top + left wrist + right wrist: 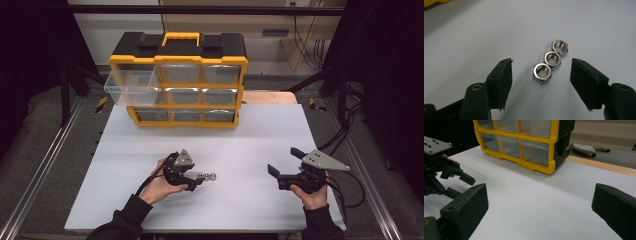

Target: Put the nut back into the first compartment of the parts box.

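Your table [150,200] carries the yellow drawer cabinet [179,80] at its far edge, with the top-left clear drawer [127,86] pulled out. Your left hand [159,186] rests low on the table at the near left, wrist bent, and aims the left gripper [199,181] to the right along the surface. Your right hand [314,192] holds the right gripper [284,161] well off to the right, jaws pointing left and wide apart with nothing between them. In the left gripper view, the left gripper [541,75] has its jaws partly open, holding nothing. Three steel nuts [550,60] lie flat on the white top, holes facing up, touching one another in a short row. The nearest nut sits between the fingertips [504,72], clear of both pads. The row's long axis runs away from the gripper, slanting toward the right-hand jaw.
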{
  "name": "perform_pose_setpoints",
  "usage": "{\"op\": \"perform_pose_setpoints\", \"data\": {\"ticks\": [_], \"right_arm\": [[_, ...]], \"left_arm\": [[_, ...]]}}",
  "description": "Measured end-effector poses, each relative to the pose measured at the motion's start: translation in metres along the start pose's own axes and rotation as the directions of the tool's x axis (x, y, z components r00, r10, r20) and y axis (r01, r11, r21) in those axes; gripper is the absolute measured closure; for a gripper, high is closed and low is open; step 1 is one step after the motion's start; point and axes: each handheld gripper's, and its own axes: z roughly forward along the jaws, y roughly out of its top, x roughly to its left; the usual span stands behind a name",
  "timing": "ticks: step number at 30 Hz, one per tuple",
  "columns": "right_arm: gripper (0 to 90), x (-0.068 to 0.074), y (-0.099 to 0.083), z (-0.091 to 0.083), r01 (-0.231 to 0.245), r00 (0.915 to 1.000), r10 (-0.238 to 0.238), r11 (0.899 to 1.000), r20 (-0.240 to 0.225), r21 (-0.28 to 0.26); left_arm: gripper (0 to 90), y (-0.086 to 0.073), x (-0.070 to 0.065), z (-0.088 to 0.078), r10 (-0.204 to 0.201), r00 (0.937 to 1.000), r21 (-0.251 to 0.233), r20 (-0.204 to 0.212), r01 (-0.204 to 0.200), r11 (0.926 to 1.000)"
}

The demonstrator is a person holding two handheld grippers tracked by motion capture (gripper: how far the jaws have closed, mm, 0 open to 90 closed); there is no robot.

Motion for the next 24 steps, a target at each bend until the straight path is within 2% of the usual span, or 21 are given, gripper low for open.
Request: {"op": "perform_pose_setpoints", "data": {"ticks": [2,4,6,12,16,17,22,23,24], "right_arm": [[1.2,0.0,0.0,0.0,0.0,1.0,0.0,1.0,0.0,0.0],[1.2,0.0,0.0,0.001,0.001,1.0,-0.001,1.0,0.002,0.0],[1.1,0.0,0.0,0.0,0.0,1.0,0.0,1.0,0.003,0.0],[1.1,0.0,0.0,0.0,-0.002,1.0,0.002,1.0,0.003,-0.001],[1.1,0.0,0.0,-0.001,-0.003,1.0,0.003,1.0,0.002,-0.002],[1.1,0.0,0.0,-0.001,-0.002,1.0,0.002,1.0,0.0,-0.003],[1.2,0.0,0.001,-0.001,-0.002,1.0,0.002,1.0,0.0,-0.004],[1.1,0.0,0.001,-0.001,-0.002,1.0,0.002,1.0,-0.001,-0.004],[1.1,0.0,0.001,-0.001,-0.002,1.0,0.002,1.0,-0.001,-0.004]], "left_arm": [[36.2,0.0,0.0,0.001,-0.005,1.0,0.004,0.004,0.005,1.0],[41.9,0.0,-0.001,0.004,-0.002,1.0,0.005,-0.008,0.002,1.0],[44.8,0.0,-0.002,0.005,0.0,1.0,0.026,-0.004,0.0,0.9997],[51.4,-0.001,-0.003,0.01,-0.005,0.9999,0.041,-0.011,0.006,0.9991],[53.7,-0.003,-0.004,0.015,0.01,0.9998,0.054,-0.017,-0.009,0.9985],[55.9,-0.003,-0.003,0.015,0.0,1.0,0.056,-0.004,0.0,0.9984],[60.9,-0.003,-0.003,0.014,0.003,1.0,0.062,0.001,-0.003,0.998],[63.6,-0.003,-0.003,0.014,-0.015,0.9999,0.061,0.003,0.015,0.998],[65.6,-0.003,-0.003,0.014,-0.015,0.9999,0.061,0.003,0.015,0.998]]}}
